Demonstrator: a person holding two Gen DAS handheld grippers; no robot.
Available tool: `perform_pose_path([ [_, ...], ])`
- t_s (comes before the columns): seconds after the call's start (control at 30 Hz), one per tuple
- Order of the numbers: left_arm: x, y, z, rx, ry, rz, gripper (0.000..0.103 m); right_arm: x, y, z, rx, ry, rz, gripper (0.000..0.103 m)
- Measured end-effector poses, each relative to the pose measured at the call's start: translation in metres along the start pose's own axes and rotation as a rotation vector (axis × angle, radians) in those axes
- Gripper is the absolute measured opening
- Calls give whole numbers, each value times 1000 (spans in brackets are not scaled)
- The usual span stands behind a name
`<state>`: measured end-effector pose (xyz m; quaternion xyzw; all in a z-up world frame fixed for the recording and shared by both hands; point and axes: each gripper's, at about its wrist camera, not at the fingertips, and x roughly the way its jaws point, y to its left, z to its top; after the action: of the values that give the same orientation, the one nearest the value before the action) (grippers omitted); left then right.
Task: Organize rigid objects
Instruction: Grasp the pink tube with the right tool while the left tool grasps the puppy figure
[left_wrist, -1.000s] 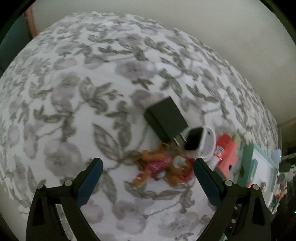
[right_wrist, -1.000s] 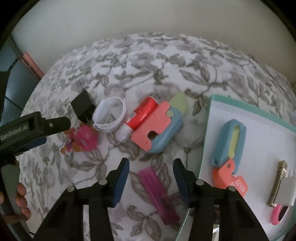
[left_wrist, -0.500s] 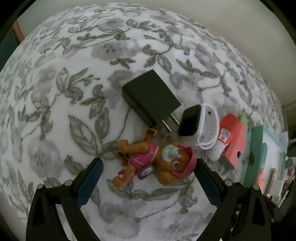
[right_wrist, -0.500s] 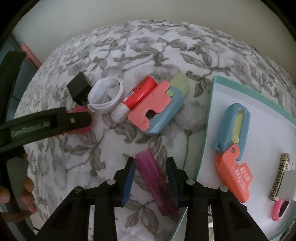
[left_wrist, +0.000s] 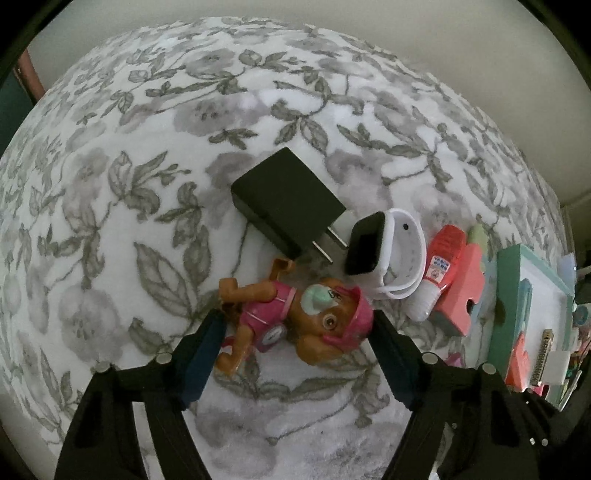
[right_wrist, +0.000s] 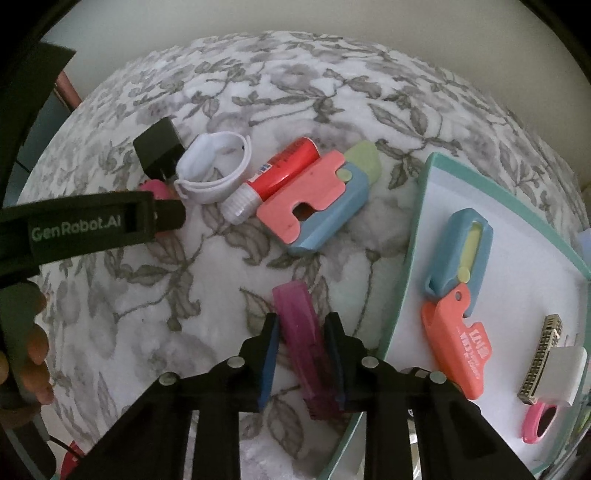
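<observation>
On the flowered cloth (left_wrist: 110, 206) of the worktop, the left tool (left_wrist: 298, 334) points steeply down with its jaws closing around a toy dog (left_wrist: 295, 321) in a pink outfit; the dog lies on its side between the blue pads, and neither pad is clearly pressing on it. Just beyond the dog lie a black charger plug (left_wrist: 286, 201), then a white watch (left_wrist: 384, 254), a red tube (left_wrist: 441, 258) and a pink and blue folding toy (right_wrist: 317, 206), all close together in a row. Nearer the right tool (right_wrist: 301, 349), a translucent pink bar (right_wrist: 303, 332) lies on the cloth between the fingers, whose jaws are closing and now sit against its sides. Farthest right is a teal-edged tray (right_wrist: 417, 229) holding another blue and orange folding toy (right_wrist: 456, 284), a brass comb (right_wrist: 541, 360) and a pink ring (right_wrist: 539, 422).
</observation>
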<state>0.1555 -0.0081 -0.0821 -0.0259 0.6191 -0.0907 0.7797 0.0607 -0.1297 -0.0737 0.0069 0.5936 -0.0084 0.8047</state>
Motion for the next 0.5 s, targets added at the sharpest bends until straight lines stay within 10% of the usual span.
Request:
perform_pose_path([
  [0.5,-15,11,-2,-6,-41,36,79,0,4,1,-6,-12,8,21],
])
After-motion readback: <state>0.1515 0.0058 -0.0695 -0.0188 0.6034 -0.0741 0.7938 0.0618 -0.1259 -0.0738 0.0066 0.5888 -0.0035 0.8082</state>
